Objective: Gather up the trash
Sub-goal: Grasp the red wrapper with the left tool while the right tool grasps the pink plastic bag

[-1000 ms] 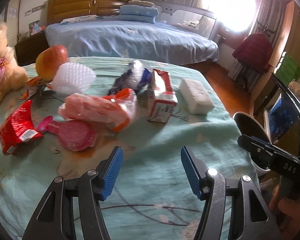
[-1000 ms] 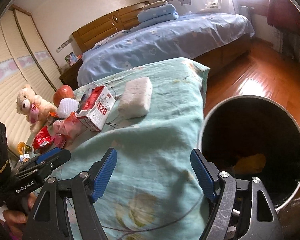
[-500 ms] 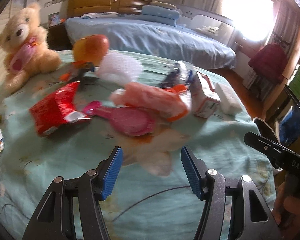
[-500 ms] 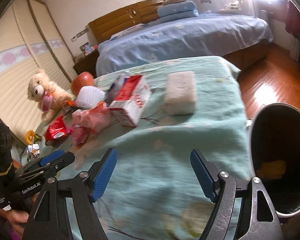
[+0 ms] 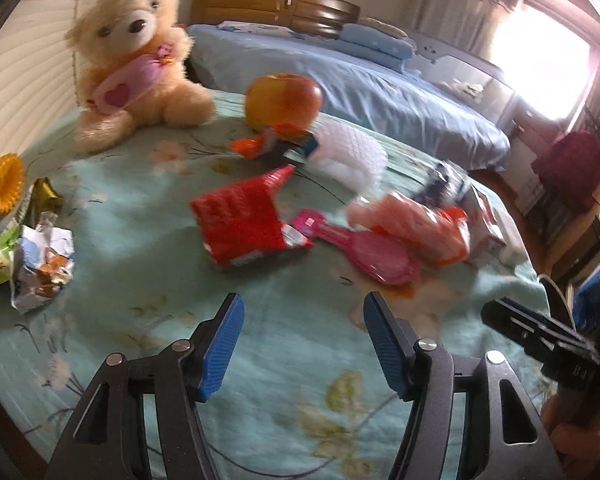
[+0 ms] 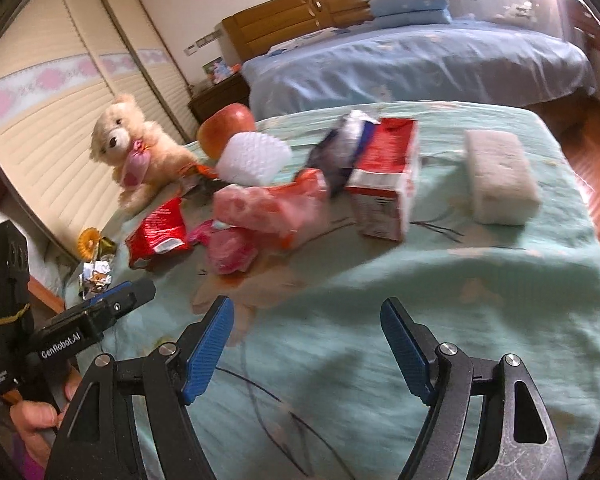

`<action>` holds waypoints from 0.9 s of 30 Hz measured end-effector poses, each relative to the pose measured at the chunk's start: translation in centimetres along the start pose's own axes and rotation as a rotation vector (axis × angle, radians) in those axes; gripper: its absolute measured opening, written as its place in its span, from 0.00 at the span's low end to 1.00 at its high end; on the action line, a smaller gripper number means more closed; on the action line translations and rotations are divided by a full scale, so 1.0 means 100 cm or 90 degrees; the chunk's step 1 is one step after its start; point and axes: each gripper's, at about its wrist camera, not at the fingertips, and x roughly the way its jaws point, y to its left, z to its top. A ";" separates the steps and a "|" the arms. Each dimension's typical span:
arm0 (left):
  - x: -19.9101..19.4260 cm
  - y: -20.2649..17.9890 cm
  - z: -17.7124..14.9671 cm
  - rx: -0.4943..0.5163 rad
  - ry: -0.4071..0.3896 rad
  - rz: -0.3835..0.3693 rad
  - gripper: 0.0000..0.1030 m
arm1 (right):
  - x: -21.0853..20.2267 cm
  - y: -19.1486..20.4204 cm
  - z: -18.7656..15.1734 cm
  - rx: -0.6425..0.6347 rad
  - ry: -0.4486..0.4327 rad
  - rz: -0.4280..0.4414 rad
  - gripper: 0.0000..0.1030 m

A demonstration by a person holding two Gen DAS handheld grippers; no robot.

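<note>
Both the left tongs (image 5: 302, 340) and the right tongs (image 6: 306, 346) hang spread wide and empty above the teal-clothed tabletop (image 6: 480, 300). The trash lies ahead: a red snack wrapper (image 5: 242, 222), a pink plastic bag (image 6: 268, 206) and a red carton (image 6: 388, 178), near a teddy bear (image 5: 134, 58).

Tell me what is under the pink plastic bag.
The pink bag lies over a pink brush: the brush's head and handle stick out, and its middle is covered. Anything else beneath is hidden.
</note>
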 end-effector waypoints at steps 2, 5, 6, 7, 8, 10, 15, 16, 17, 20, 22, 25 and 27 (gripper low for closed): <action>0.001 0.004 0.004 -0.008 -0.004 0.004 0.63 | 0.006 0.007 0.003 -0.008 0.001 0.006 0.74; 0.006 0.009 0.011 -0.012 -0.005 0.009 0.63 | 0.013 0.013 0.008 -0.012 -0.002 0.008 0.74; 0.009 0.010 0.013 -0.012 -0.005 0.011 0.63 | 0.015 0.014 0.010 -0.012 -0.004 0.010 0.74; 0.012 0.011 0.015 -0.012 -0.005 0.012 0.63 | 0.017 0.014 0.011 -0.011 -0.005 0.009 0.74; 0.016 0.012 0.018 -0.012 -0.004 0.014 0.63 | 0.020 0.015 0.014 -0.010 -0.007 0.008 0.74; 0.023 0.014 0.022 -0.015 -0.001 0.013 0.63 | 0.025 0.015 0.018 -0.005 -0.007 0.010 0.74; 0.037 0.018 0.031 -0.025 0.001 0.014 0.63 | 0.037 0.015 0.028 0.010 -0.009 0.014 0.75; 0.041 0.020 0.033 -0.029 0.002 0.015 0.63 | 0.040 0.016 0.030 0.012 -0.008 0.016 0.74; 0.043 0.021 0.034 -0.032 0.003 0.014 0.63 | 0.042 0.016 0.032 0.015 -0.007 0.018 0.75; 0.051 0.023 0.037 -0.036 0.009 0.018 0.57 | 0.049 0.017 0.035 0.016 -0.008 0.017 0.74; 0.057 0.025 0.039 -0.038 0.017 0.010 0.52 | 0.053 0.016 0.036 0.021 -0.006 0.020 0.70; 0.059 0.023 0.038 -0.032 0.015 0.010 0.46 | 0.056 0.014 0.037 0.025 -0.002 0.016 0.44; 0.060 0.021 0.038 -0.023 0.015 0.009 0.41 | 0.058 0.014 0.037 0.026 0.001 0.016 0.18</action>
